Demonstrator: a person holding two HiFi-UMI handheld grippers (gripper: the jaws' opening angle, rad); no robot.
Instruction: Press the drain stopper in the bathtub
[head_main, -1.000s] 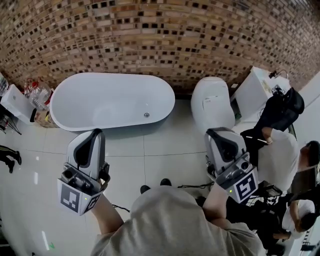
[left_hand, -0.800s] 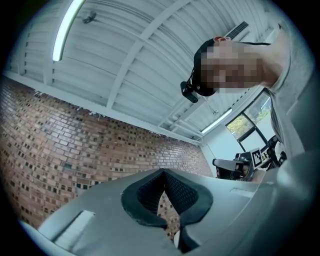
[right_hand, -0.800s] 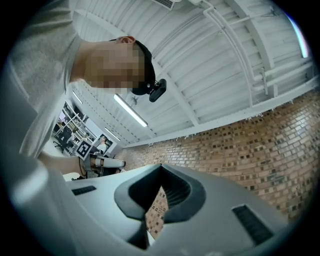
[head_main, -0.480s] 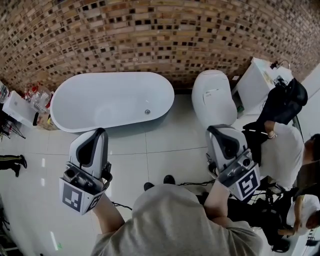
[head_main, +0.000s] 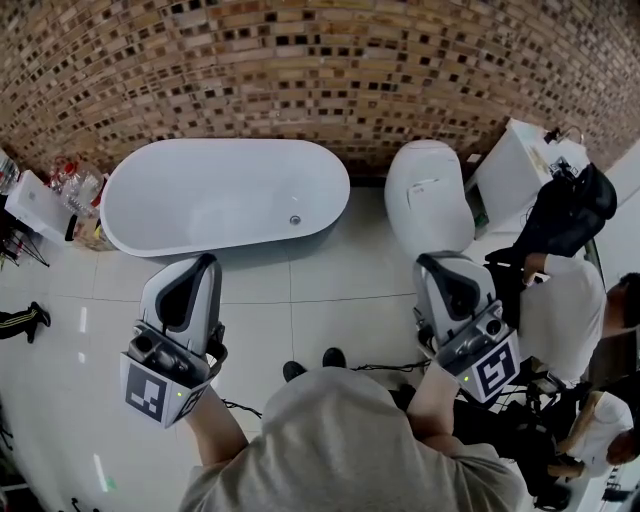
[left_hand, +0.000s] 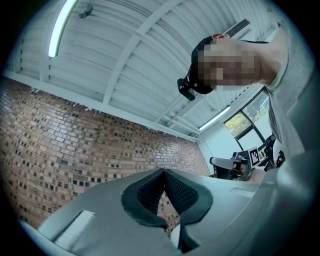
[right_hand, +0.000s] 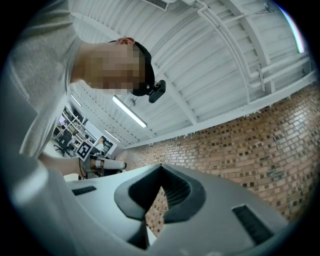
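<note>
While held over the tiled floor (head_main: 330, 290), left gripper (head_main: 196, 265) and right gripper (head_main: 440, 264) both with fingers pressed together, pinching nothing. Well beyond the fingertips, between them: small round silver drain stopper (head_main: 295, 220), low inside the white oval bathtub (head_main: 180, 238), toward the end nearer the right fingers.

White oval bathtub (head_main: 200, 200) stands on glossy white tiled floor (head_main: 330, 280), against brown brick wall (head_main: 320, 70). Small round metal drain stopper (head_main: 295, 220) sits in the tub bottom, near its right end. White toilet (head_main: 428, 200) is right of the tub. Left gripper (head_main: 190, 268) and right gripper (head_main: 445, 265) are over the floor, well apart from the tub, tips toward the wall. Second person in white shirt (head_main: 555, 310) at right edge.
</note>
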